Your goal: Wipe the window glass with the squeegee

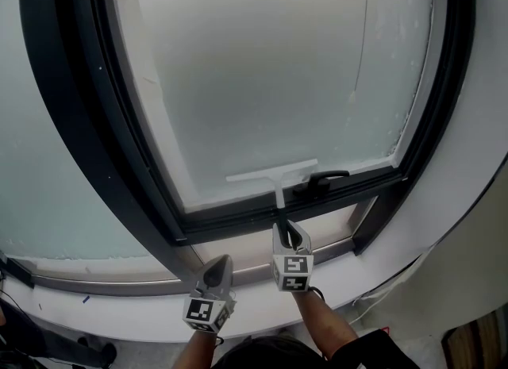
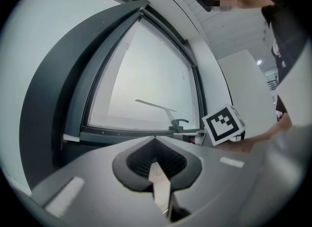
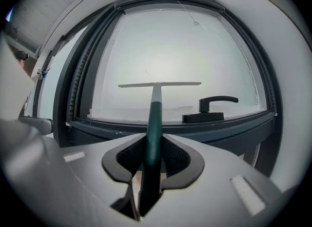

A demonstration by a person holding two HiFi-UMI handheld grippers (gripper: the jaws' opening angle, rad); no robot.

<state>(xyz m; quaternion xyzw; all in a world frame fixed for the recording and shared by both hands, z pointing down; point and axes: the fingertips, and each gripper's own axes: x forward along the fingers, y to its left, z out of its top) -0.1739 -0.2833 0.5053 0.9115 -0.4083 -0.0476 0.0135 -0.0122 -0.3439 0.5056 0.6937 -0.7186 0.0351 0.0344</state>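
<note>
- Your right gripper (image 3: 146,175) is clamped on the dark green grip of the squeegee (image 3: 155,105), below the window handle (image 3: 217,103) and a little to its left
- The shaft runs straight away from those jaws and up the pane, so the tool lies dead ahead of that gripper, in line with it
- The pale blade lies crosswise on the window glass (image 1: 262,66), its long axis level with the bottom rail (image 1: 238,221). It sits just above the window handle's height, and its right end is close to the lever
- Whether the blade edge is pressed flat on the glass or only hovering at it is hard to tell from here
- Your left gripper (image 1: 221,268) hangs lower and further left of the window handle, with its jaws together on nothing. It is well off the tool, so the right gripper is the nearer one and does the work
- Room to move: above the window handle the pane is wide and unbroken, and left of it the glass runs free to the dark side frame (image 1: 119,121)
- Tight spots: the lever projects from the rail just right of the blade, and white speckles (image 1: 413,82) line the pane's edge above the window handle
- I'd judge that any stroke rightward or downward needs care to clear that lever
</note>
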